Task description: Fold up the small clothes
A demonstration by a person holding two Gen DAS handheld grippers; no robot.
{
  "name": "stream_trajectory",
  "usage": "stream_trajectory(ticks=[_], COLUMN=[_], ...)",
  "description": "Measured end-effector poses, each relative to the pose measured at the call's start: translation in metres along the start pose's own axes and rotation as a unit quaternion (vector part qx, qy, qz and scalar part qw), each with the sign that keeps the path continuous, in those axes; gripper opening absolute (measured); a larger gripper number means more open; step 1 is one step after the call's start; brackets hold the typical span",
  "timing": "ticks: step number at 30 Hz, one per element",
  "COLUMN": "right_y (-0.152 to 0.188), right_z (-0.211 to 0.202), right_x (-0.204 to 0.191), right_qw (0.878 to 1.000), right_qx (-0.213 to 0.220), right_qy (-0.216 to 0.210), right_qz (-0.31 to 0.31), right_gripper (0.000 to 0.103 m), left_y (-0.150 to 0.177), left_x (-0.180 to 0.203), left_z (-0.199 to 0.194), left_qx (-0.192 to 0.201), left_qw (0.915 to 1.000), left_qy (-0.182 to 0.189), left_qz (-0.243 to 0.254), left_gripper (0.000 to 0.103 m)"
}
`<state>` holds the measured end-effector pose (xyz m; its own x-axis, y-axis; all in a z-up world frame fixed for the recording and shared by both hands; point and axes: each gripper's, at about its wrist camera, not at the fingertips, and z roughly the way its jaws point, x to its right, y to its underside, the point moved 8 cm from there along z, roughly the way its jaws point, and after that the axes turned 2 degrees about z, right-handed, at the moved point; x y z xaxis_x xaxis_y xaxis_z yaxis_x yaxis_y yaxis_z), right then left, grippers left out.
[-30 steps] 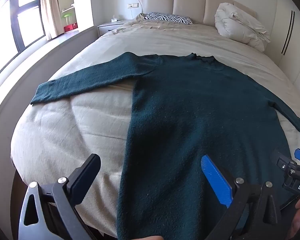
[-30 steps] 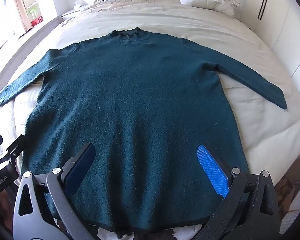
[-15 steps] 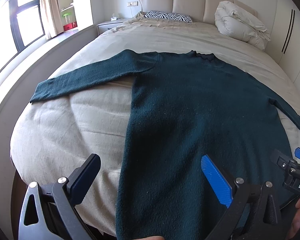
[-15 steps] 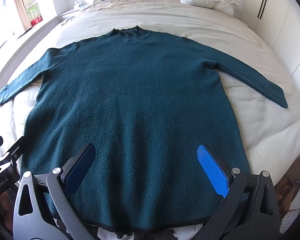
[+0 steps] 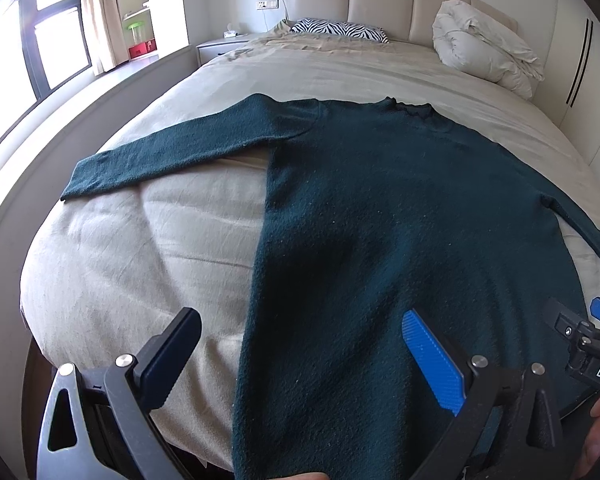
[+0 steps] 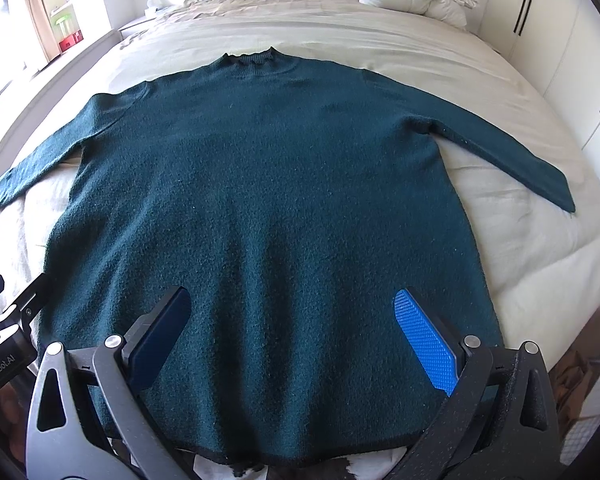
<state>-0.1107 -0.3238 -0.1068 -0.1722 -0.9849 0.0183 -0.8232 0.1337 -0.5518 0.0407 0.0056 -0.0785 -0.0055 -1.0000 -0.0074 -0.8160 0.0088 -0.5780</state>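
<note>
One green sweater flat on bed; two grippers spread, empty.

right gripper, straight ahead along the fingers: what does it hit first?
Probably the dark green sweater spread flat on the bed. The right gripper is open over its lower body near the hem; height above the knit is unclear.

Dark teal knitted long-sleeved sweater, unfolded.
It lies flat, sleeves spread sideways, collar farthest away, hem at the near edge.
</note>
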Motion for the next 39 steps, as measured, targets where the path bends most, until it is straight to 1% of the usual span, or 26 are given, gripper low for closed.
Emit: stream_trajectory(ticks=[39], right_y=[0.0041], right_z=[0.0066], right_x=[-0.0060], right_qw=[1.000], right_qx=[-0.005], right_qy=[0.014], right_qz=[-0.009], right_gripper=[0.103], left_y=[0.0071], left_x=[0.0014], left_z=[0.0036], left_qx=[-0.009], left_qw=[1.0000], left_qy=[0.003], left_qz=[0.000], left_gripper=[0.103])
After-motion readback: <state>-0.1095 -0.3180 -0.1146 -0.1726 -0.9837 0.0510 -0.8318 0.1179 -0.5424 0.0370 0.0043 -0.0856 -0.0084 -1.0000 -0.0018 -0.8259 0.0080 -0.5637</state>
